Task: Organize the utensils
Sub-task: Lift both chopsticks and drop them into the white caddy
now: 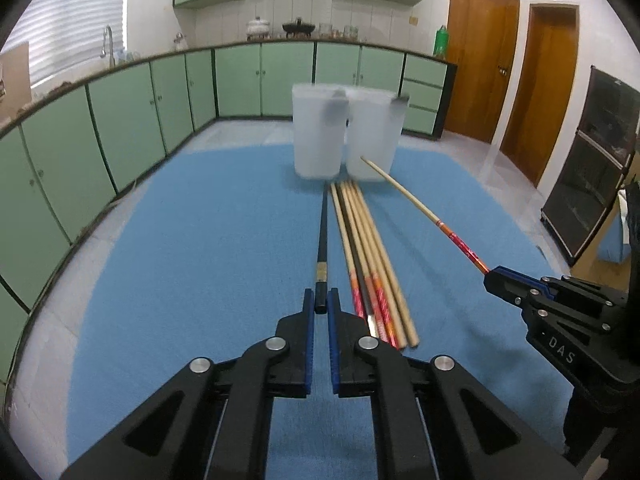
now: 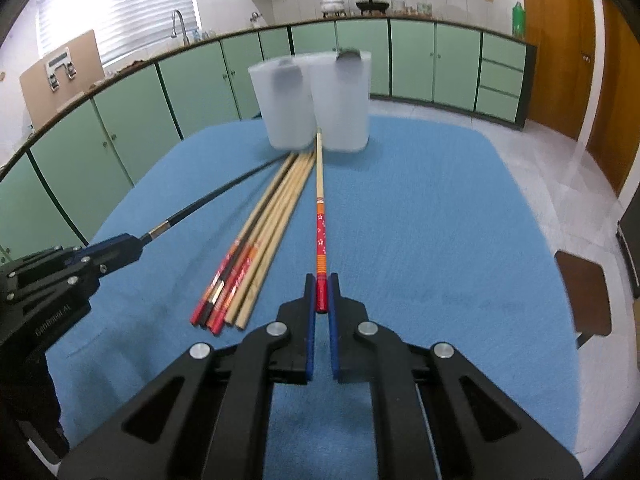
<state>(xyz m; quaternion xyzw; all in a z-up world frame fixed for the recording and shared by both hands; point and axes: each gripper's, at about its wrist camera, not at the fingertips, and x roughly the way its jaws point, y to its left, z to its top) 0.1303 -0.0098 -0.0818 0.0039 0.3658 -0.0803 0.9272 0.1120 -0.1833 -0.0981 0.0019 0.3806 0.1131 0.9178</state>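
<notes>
The left claw (image 1: 321, 300) is closed on the butt end of a black chopstick (image 1: 322, 236), and the right claw (image 2: 321, 292) pinches the red butt of a patterned wooden chopstick (image 2: 319, 184). Both sticks look light, stiff and slick, so they may pivot when held so near the end. Their long axes point at the two frosted cups (image 1: 344, 132) by the desk's (image 1: 180, 240) far edge, above the loose bundle (image 1: 366, 256) lying mid-desk.
</notes>
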